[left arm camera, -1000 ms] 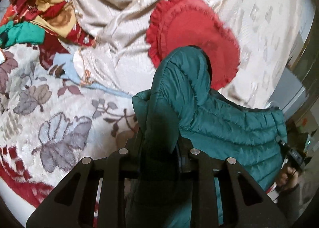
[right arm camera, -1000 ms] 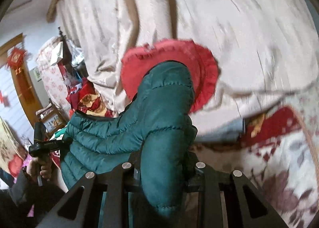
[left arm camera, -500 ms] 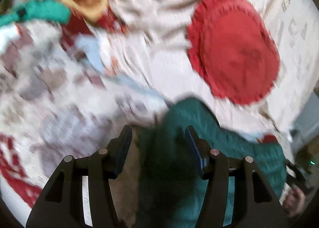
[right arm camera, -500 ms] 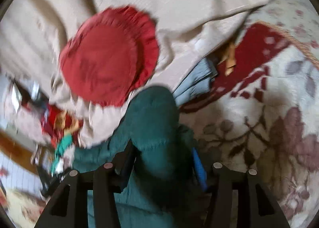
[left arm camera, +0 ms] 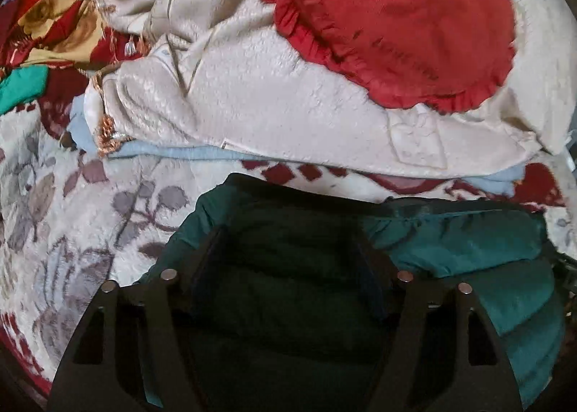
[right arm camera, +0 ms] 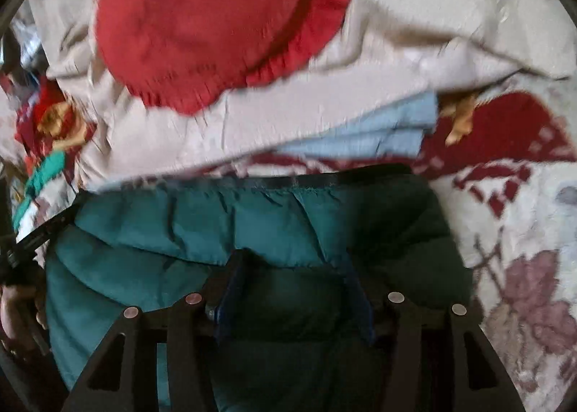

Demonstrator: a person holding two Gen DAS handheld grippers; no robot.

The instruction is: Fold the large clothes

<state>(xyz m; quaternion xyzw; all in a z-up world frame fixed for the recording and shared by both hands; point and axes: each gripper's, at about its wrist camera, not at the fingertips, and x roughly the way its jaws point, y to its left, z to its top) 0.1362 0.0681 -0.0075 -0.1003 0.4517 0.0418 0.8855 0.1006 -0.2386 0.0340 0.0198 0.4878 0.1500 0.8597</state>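
- Green puffer jacket (left arm camera: 468,249): lowered since 1 second ago, now flat on floral blanket (left arm camera: 72,231).
- Left gripper (left arm camera: 288,264), right gripper (right arm camera: 292,282): jaws spread wide, gripping nothing, jacket beneath.
- Jacket's far edge: near cream bedding (left arm camera: 270,105), red cushion (left arm camera: 396,22) beyond.
- Blanket: bare on both sides.

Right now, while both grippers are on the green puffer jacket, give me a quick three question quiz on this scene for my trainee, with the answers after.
1. True or false: the green puffer jacket lies on the red round cushion.
2. Which lies directly under the cream bedspread? A) light blue cloth B) the jacket C) the cushion
3. Fill in: the left gripper and right gripper each have a fold of ____ between their fingers.

Key: 1 false, it lies on the floral blanket, apart from the cushion. 2 A. 3 jacket.
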